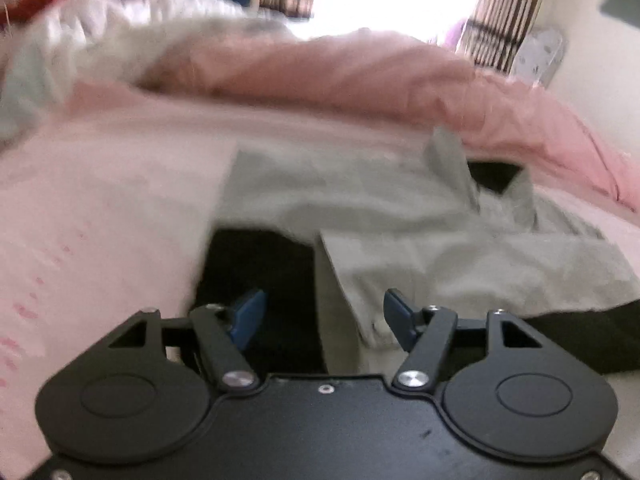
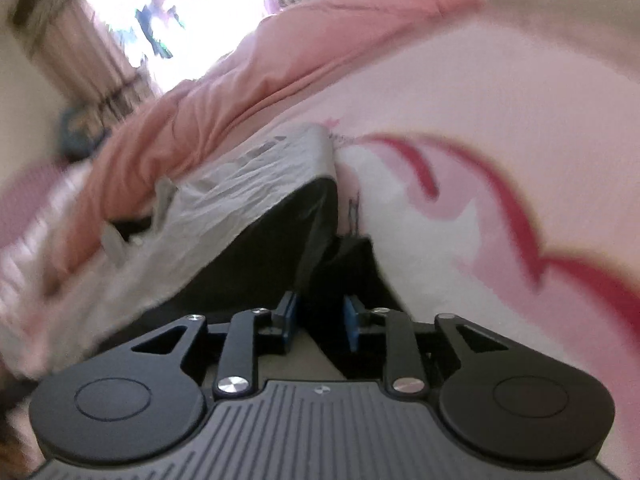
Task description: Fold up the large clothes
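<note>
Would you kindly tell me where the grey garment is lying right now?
The grey garment lies on the pink bedsheet, just ahead of the left gripper in the left wrist view, below the bunched pink duvet.

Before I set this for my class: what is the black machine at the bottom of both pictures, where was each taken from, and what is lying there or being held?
These are two hand-held grippers, each carrying a camera that looks along its blue fingers. One picture is from the left gripper, the other from the right gripper. Both look at a grey and black garment spread on a pink bedsheet, with a rumpled pink duvet behind. The left gripper's jaws stand apart, with the garment's grey edge between them but not pinched. The right gripper's jaws are narrower, with black fabric between them; whether they grip it is unclear.
</note>
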### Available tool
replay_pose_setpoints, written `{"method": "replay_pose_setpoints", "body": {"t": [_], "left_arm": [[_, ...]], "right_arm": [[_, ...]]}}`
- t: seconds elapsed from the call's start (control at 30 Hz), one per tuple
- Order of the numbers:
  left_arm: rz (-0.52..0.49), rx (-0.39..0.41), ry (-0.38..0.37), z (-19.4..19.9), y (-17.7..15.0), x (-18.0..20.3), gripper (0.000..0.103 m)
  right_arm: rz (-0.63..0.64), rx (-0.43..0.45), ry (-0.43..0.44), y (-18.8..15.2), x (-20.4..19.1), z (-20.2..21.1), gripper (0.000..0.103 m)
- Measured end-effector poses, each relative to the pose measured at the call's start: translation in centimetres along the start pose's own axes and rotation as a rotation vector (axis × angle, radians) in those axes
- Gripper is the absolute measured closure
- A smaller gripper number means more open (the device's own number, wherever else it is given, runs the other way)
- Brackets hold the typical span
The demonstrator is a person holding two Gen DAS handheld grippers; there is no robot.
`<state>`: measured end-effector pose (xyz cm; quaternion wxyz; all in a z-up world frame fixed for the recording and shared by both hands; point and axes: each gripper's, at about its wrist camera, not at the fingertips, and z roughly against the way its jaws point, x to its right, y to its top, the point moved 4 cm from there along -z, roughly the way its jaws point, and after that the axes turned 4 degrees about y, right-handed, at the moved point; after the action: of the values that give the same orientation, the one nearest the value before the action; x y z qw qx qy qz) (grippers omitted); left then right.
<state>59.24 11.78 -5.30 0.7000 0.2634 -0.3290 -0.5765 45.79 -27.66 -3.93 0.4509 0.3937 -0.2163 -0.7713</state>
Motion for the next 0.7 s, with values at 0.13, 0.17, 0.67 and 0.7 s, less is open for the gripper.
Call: {"method": "replay_pose_setpoints", "body": {"t": [0.13,0.17,0.67,0.7], "left_arm": [[-0.01,0.05,-0.089,2.5,1.9,1.2,0.037],[-0.035,0.052,-0.103,2.4,2.0,2.0,0.037],[-0.182,-0.038,-0.023,-6.0,-2.1,5.9,0.03],[-0.18,-0.039,-0.02,-6.1,-2.1,6.0,0.03]], "right_arm": [[0.228,0.142,-0.085,1.8,-3.8,1.9,0.066],[0.263,0.166,-0.06,2.4,-4.9,1.6,0.066],[0.454,0.087,-0.172,0.8,-6.8,-9.2,0.067],[0.457,0.093,-0.177,0.7,-6.9,-9.2,0.067]]}}
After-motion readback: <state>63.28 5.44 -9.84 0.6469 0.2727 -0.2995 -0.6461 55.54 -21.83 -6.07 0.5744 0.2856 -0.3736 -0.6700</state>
